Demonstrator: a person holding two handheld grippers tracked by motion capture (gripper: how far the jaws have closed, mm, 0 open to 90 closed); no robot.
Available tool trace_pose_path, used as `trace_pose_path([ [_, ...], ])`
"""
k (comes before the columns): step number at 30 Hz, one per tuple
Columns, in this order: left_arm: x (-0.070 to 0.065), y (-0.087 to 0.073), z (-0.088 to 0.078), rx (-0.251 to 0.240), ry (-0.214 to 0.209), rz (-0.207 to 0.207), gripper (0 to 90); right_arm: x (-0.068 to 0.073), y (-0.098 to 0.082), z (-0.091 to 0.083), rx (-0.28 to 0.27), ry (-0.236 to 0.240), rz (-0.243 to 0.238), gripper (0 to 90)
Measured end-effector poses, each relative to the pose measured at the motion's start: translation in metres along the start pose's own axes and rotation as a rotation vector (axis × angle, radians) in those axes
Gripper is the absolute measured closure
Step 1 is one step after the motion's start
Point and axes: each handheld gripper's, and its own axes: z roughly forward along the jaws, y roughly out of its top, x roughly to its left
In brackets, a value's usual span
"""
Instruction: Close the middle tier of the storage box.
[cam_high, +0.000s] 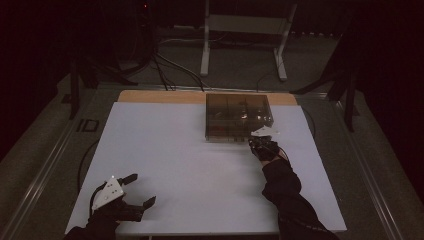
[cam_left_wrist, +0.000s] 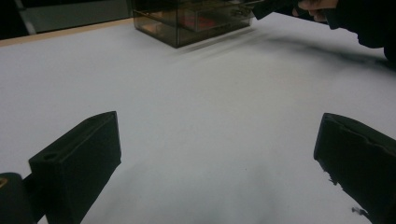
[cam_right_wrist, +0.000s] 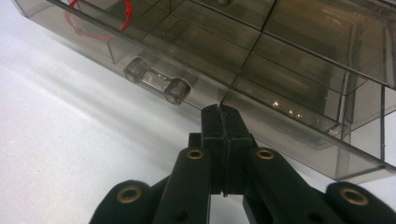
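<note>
At the near left corner of the white rectangular tabletop (cam_high: 190, 165) we hold the left gripper (cam_high: 140, 192), its grey three-cornered plate on top; its two black jaws are spread wide and nothing lies between them. In the left gripper view those jaws rise at either edge with bare white surface in the gap.

Moving right along the far side of the tabletop, we come to the smoky transparent plastic organiser box (cam_high: 239, 117) with inner dividers, standing flat near the far edge and well apart from the left gripper. From the left gripper view the same box (cam_left_wrist: 187, 21) sits at the top, with something red inside one of its compartments; we cannot tell what it is.

Just right of the box's near right corner we hold the right gripper (cam_high: 256, 142), in a dark-sleeved, gloved hand. Its jaws are pressed together. In the right gripper view the joined tips (cam_right_wrist: 223, 119) meet the lower edge of the box's front wall (cam_right_wrist: 261, 88), to the right of a clear moulded latch (cam_right_wrist: 158, 82). Whether they pinch a thin edge of the box or merely touch it, we cannot tell.
</note>
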Motion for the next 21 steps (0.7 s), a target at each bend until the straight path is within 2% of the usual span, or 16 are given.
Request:
trace_pose_path([
  [21,-0.0002,0.0,0.0,0.001,0.001,0.001,2.2,-0.003,0.0055,0.004,0.001,-0.008,0.006,90.0],
])
